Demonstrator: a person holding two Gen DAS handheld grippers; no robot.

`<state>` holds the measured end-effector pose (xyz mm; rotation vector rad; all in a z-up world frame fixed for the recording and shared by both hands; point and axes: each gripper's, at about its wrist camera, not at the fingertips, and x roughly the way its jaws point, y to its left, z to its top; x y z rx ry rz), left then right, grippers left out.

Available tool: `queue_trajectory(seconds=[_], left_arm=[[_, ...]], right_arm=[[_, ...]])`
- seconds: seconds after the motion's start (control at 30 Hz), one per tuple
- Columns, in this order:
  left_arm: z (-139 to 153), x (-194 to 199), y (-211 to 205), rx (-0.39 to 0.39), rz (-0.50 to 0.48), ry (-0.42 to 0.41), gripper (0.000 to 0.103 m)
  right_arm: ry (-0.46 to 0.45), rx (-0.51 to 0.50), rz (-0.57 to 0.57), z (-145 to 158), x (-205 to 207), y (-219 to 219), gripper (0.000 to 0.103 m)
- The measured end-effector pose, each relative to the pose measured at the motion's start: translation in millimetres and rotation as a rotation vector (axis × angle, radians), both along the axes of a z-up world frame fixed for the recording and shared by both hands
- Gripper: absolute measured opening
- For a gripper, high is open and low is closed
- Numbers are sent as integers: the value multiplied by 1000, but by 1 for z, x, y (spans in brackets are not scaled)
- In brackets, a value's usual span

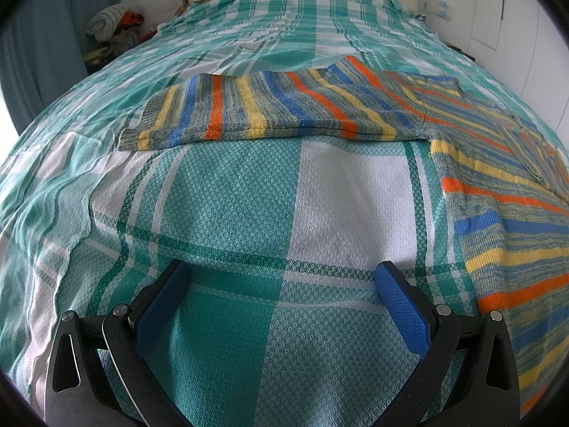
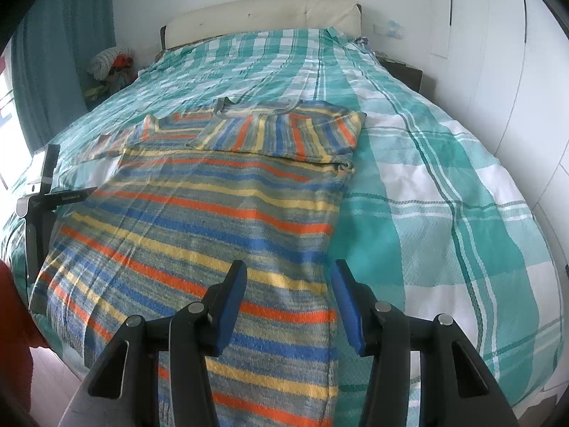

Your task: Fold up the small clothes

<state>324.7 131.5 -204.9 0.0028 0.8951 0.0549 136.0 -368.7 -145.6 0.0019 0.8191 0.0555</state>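
Note:
A knitted sweater with orange, blue, yellow and grey stripes lies flat on the bed. In the left wrist view its left sleeve stretches out sideways across the cover. In the right wrist view the other sleeve lies folded over the chest of the sweater. My left gripper is open wide over bare bedspread, below that outstretched sleeve, with nothing between its blue pads. My right gripper is open above the sweater's right side edge near the hem, and nothing is pinched.
The bed carries a green and white checked cover under a cream headboard. A heap of clothes and a teal curtain are at the far left. White cupboard doors line the right side. Something red shows at the lower left.

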Motion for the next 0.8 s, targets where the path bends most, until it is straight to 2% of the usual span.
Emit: queue_trajectory(seconds=[0.8], left_arm=[[0, -1, 0, 0, 0, -1, 103]], right_arm=[[24, 65, -77, -3, 3, -22, 49]])
